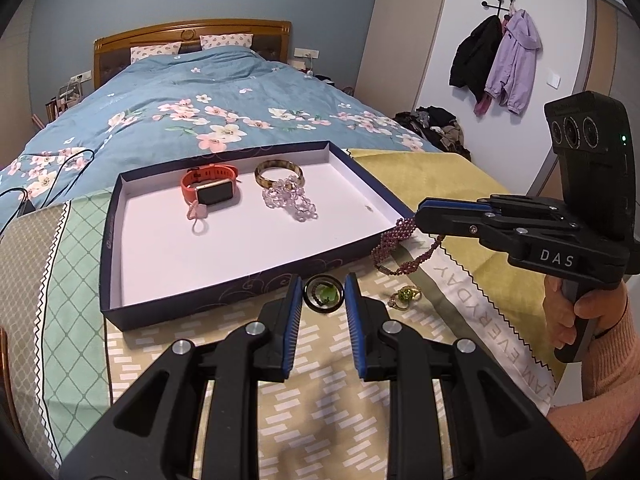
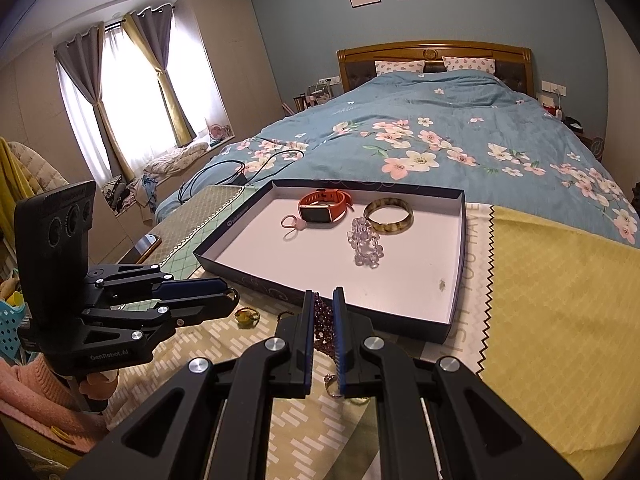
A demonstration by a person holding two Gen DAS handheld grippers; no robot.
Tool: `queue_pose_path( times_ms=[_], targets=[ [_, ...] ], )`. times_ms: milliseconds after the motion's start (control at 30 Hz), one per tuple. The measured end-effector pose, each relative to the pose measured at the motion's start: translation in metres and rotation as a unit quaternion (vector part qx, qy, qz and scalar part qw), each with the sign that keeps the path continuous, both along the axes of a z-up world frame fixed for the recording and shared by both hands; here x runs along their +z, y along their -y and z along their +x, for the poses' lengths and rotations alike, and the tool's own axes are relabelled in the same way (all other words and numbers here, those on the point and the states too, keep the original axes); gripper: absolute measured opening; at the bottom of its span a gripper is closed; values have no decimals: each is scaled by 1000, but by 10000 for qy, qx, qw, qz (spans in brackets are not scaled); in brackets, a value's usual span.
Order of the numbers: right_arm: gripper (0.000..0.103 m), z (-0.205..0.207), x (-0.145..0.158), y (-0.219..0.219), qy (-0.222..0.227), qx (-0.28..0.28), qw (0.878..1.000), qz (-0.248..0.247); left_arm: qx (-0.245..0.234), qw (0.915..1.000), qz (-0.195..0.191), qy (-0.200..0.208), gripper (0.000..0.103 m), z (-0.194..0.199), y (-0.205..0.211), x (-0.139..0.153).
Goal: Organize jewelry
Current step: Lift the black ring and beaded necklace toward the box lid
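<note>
A dark blue tray (image 1: 114, 216) (image 2: 460, 248) with a white floor lies on the cloth at the foot of the bed. In it are an orange watch (image 1: 208, 188) (image 2: 324, 206), a tortoiseshell bangle (image 1: 276, 168) (image 2: 387, 216), a clear bead bracelet (image 1: 290, 200) (image 2: 366, 246) and a small pink loop (image 1: 197, 218) (image 2: 292, 222). My left gripper (image 1: 323, 288) (image 2: 230, 300) is shut on a black ring with a green piece (image 1: 323, 295), just before the tray's near wall. My right gripper (image 2: 323, 300) (image 1: 420, 216) is shut on a purple bead bracelet (image 2: 323, 320) (image 1: 394, 246), which hangs by the tray's near right corner.
A yellow-green ring (image 1: 405, 296) (image 2: 245, 316) lies on the patterned cloth between the grippers. More small rings (image 2: 332, 384) lie under my right fingers. A phone (image 2: 142, 246) and cables (image 2: 224, 172) sit left of the tray. A yellow cloth (image 2: 560, 300) covers the right side.
</note>
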State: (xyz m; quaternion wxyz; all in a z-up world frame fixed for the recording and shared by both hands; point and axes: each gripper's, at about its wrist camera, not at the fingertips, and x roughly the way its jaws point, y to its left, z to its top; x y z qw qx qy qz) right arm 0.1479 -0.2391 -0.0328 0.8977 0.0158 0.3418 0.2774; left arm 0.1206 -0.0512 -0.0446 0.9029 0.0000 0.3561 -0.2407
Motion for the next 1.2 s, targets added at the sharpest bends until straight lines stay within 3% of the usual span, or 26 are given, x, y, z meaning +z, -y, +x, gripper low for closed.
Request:
queue_pose_path(
  times_ms=[1200],
  targets=[
    [7, 24, 16, -18, 221, 143, 9996, -56, 225, 9995, 107, 210, 22, 26, -9, 13]
  ],
)
